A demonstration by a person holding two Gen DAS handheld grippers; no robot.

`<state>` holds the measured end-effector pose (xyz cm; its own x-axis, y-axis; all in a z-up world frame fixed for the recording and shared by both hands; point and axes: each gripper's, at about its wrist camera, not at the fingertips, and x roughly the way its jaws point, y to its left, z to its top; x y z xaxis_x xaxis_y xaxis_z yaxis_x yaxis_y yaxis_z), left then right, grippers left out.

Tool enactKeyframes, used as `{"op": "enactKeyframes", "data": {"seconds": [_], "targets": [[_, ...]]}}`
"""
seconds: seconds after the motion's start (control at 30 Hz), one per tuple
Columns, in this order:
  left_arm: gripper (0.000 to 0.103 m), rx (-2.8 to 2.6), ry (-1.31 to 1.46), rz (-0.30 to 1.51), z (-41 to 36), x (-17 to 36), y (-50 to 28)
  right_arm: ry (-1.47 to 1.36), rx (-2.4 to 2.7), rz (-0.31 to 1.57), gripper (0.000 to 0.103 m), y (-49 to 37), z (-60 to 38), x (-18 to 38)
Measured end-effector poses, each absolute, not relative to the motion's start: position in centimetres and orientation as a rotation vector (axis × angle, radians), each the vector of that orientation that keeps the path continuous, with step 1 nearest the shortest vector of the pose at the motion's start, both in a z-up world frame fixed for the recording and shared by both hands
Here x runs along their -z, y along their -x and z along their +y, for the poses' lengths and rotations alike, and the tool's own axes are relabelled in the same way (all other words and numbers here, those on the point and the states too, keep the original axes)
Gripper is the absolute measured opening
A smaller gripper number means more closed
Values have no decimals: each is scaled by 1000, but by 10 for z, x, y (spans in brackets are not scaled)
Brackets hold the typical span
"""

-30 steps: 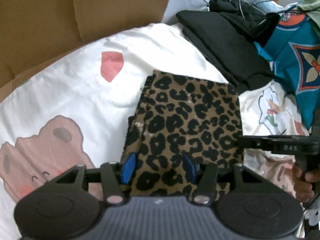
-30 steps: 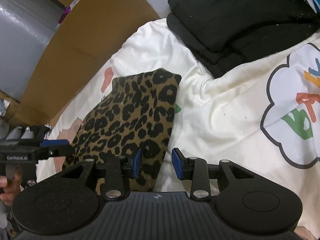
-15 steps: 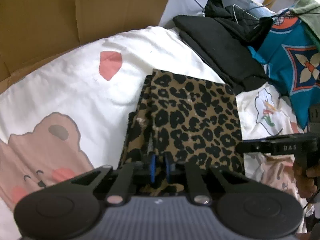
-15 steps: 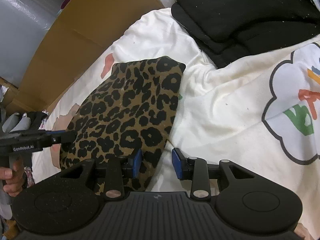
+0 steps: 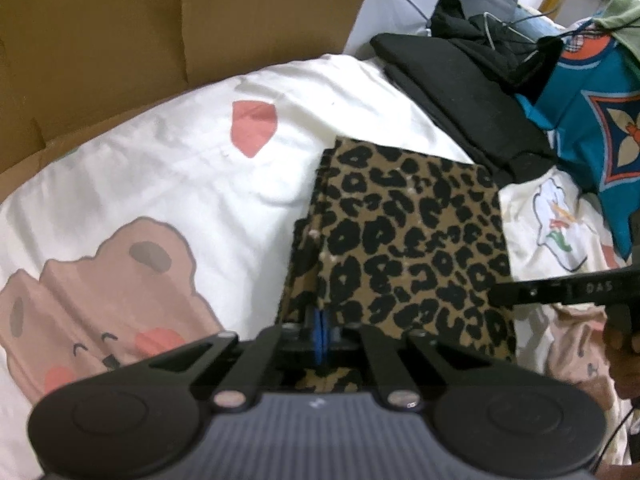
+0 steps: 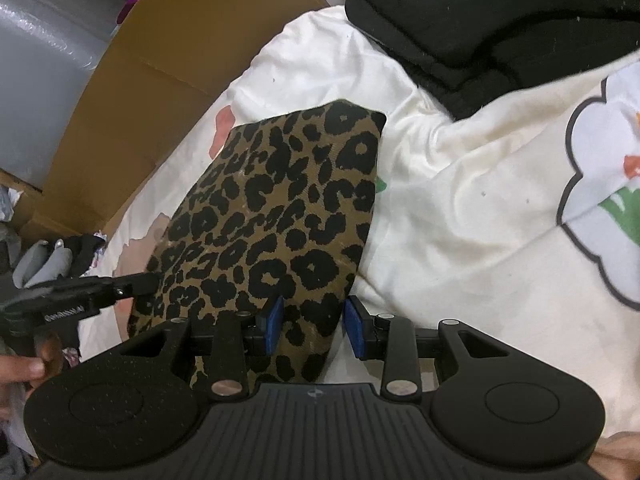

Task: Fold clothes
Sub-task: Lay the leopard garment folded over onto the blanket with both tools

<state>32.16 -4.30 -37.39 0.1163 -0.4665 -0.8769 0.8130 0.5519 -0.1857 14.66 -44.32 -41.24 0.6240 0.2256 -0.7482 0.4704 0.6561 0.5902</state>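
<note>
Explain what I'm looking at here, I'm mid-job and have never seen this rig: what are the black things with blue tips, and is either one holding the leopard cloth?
No robot: a person holds a two-finger gripper in each hand, each carrying a fisheye camera that looks along its fingers. In the left camera's view, the left gripper has its blue pads pressed together on the near edge of the folded leopard-print garment. In the right camera's view, the right gripper is open, its pads straddling the garment's near corner without pinching it. The garment lies on a white cartoon-print bedsheet. Beyond it sit folded black clothes, and cardboard stands behind the bed.
</note>
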Motion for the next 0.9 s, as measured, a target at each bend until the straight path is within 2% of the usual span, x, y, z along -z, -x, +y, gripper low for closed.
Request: {"op": "enactKeyframes", "data": {"seconds": [0.5,0.53,0.6,0.7,0.83,0.9], "targets": [[1,937,-371,1111,-34,381,-322,-1160,111,846,36,-150,-454,444],[1,936,-372,1112,-34,381,-322,-1160,107,843,35,-149,-455,443],[1,933,-372,1114,-35,381,-323,-1155,96,831,17,-146,-457,439],[1,931,-381,1113,-35,382,-322,-1182,82,794,16,-142,-463,434],[1,931,-379,1119,-34,382,-323,-1228,89,799,22,-141,-464,445],[1,930,-382,1118,-35,382,-323,-1273,83,787,37,-143,-463,452]]}}
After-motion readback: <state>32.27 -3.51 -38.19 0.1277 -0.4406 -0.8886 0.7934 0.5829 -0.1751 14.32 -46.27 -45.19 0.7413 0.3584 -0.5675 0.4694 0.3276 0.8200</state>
